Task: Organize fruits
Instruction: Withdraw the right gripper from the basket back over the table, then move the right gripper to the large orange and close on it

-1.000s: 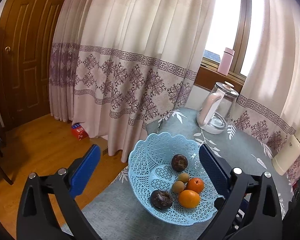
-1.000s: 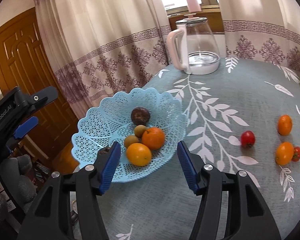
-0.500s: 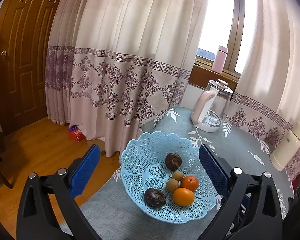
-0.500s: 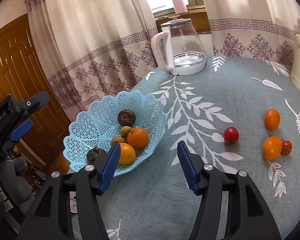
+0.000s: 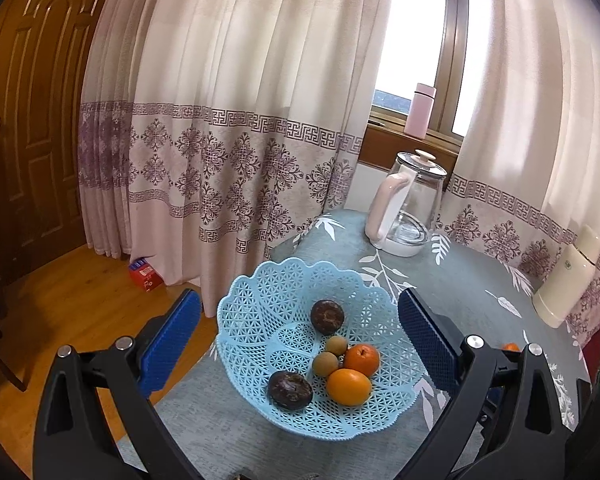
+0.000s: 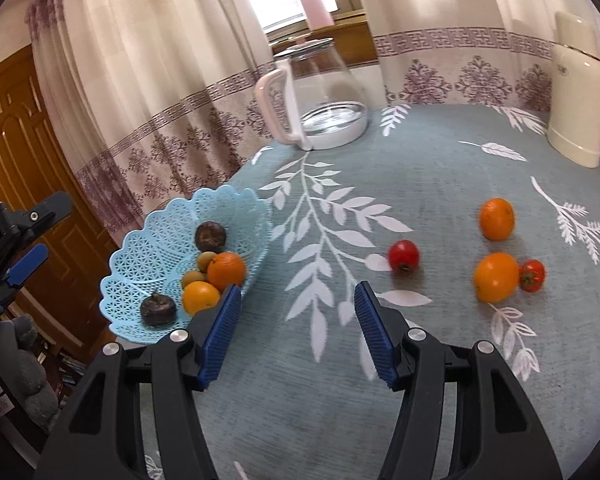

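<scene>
Both grippers, left point(image 5: 300, 332) and right point(image 6: 296, 324), are hanging wide open and empty while four fruits are lying loose on the table point(image 6: 440, 184) well apart from the basket point(image 6: 152, 240), so the round tomato point(image 6: 403, 255) is risking rolling off if nudged.

The right gripper point(image 6: 296, 320) hangs over the leaf-print tablecloth point(image 6: 440, 168), its blue pads spread wide with nothing between them. At ten o'clock sits the blue basket point(image 6: 156, 236) holding oranges and dark fruit. At two o'clock lie a red tomato point(image 6: 403, 255), two oranges point(image 6: 497, 218) and a second tomato point(image 6: 532, 275) touching the nearer orange. The glass kettle point(image 6: 320, 100) stands at twelve.
</scene>
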`<state>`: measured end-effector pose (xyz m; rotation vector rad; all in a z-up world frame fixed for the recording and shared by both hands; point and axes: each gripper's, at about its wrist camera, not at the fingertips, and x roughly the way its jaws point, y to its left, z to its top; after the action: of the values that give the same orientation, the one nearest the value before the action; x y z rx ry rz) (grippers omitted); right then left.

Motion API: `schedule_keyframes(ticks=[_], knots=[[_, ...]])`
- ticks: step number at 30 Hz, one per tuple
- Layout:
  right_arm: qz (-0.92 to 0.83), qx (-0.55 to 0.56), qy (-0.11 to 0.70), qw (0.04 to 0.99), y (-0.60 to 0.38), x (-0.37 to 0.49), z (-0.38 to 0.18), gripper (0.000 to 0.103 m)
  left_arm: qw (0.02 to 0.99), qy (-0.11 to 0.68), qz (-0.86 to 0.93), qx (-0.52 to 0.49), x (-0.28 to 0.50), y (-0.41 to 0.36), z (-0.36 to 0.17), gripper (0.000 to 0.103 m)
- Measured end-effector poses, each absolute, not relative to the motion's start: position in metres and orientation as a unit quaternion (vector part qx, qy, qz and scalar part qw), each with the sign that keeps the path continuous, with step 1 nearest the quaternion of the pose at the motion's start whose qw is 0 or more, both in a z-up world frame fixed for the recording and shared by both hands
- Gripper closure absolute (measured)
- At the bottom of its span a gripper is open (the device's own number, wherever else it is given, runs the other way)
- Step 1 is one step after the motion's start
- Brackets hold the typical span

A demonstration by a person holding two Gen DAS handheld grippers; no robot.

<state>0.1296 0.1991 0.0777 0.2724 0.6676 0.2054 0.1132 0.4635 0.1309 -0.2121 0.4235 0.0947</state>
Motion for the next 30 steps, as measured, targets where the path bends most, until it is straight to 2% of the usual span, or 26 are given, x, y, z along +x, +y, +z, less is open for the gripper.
schedule_keyframes(ticks=[18,30], knots=[[0.007,0.154,0.339,0.928,0.114,0.118,0.055,0.044,0.973,0.215,0.023,-0.082,0.113,0.439,0.129,0.003],[-0.014,0.150,0.369,0.917,0.098,0.141,0.034,0.044,0.973,0.218,0.011,-0.069,0.112,0.428,0.128,0.003]])
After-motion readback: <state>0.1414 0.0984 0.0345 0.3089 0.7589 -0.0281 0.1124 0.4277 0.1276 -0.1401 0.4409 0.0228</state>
